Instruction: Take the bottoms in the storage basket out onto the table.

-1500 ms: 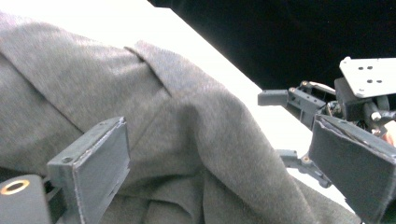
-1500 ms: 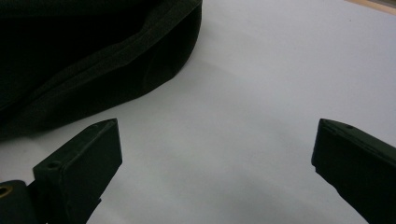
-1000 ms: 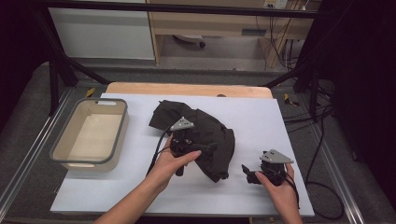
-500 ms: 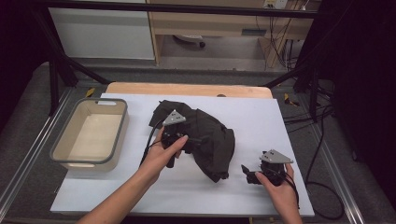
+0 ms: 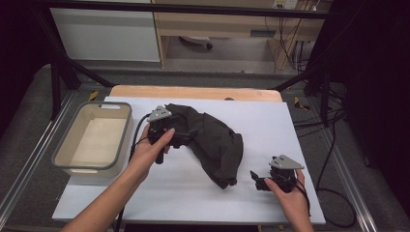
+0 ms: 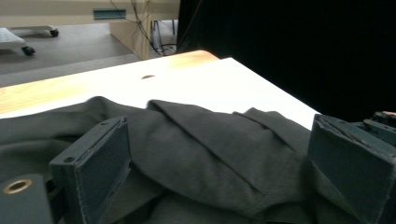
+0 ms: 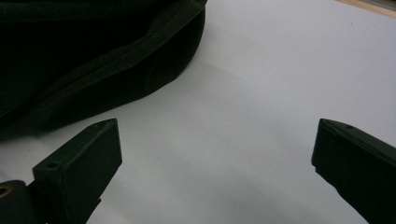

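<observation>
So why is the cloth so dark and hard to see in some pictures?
In the right gripper view the dark cloth sits in shadow, nearly black and soft. In the left gripper view light shows its folds, though the near jaws blur. In the high view the room's edges are dark.

On my feed, a beige bin (image 5: 92,140) with a grey rim sat at the left edge of the white tabletop (image 5: 270,130), its inside bare. A strip of wooden board (image 5: 193,92) showed along the far edge of the white surface, with a small dark hole (image 6: 148,76) near it. Beyond that I saw a grey floor (image 5: 232,53), a pale cabinet (image 5: 106,29), and loose cables (image 5: 290,29) trailing at the right.
</observation>
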Available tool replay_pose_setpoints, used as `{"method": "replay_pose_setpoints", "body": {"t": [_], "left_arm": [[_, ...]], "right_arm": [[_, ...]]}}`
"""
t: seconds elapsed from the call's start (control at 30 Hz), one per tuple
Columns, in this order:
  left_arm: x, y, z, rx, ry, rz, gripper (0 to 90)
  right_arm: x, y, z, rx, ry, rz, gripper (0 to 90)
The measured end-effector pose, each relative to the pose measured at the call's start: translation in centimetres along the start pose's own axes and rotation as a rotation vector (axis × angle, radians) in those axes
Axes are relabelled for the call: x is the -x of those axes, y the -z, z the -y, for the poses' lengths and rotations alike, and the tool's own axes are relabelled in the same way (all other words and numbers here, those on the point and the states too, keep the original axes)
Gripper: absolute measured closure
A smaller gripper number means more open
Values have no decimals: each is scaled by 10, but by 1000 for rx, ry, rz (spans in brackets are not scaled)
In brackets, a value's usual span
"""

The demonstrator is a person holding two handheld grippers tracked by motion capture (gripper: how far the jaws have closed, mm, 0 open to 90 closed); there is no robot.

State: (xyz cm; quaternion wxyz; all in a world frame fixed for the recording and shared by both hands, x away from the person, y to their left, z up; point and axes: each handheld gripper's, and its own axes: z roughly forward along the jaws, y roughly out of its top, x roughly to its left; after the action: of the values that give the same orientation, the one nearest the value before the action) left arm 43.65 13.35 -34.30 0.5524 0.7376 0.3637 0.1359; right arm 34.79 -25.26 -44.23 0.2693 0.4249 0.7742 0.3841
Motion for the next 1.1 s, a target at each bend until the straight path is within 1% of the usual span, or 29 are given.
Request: {"method": "replay_pose_setpoints", "body": {"t": [0.1, 0.27, 0.37, 0.4, 0.6, 0.8, 1.1], "left_arm": [[-6, 6, -3, 3, -7, -13, 55], [-17, 16, -4, 8, 1, -31, 55], [-26, 21, -4, 16, 3, -42, 53], [-31, 24, -4, 25, 0, -53, 53], [-47, 37, -2, 38, 32, -81, 54], [-56, 47, -2, 49, 39, -102, 54], [-65, 61, -4, 78, 55, -117, 53]], "right_arm": [[0, 0, 0, 0, 1, 0, 23], [0, -1, 0, -2, 2, 1, 24], [0, -1, 0, -6, 1, 1, 23], [0, -1, 0, -8, 2, 2, 23], [0, -1, 0, -10, 3, 1, 24], [0, -1, 0, -11, 2, 1, 24], [0, -1, 0, -10, 2, 2, 23]]}}
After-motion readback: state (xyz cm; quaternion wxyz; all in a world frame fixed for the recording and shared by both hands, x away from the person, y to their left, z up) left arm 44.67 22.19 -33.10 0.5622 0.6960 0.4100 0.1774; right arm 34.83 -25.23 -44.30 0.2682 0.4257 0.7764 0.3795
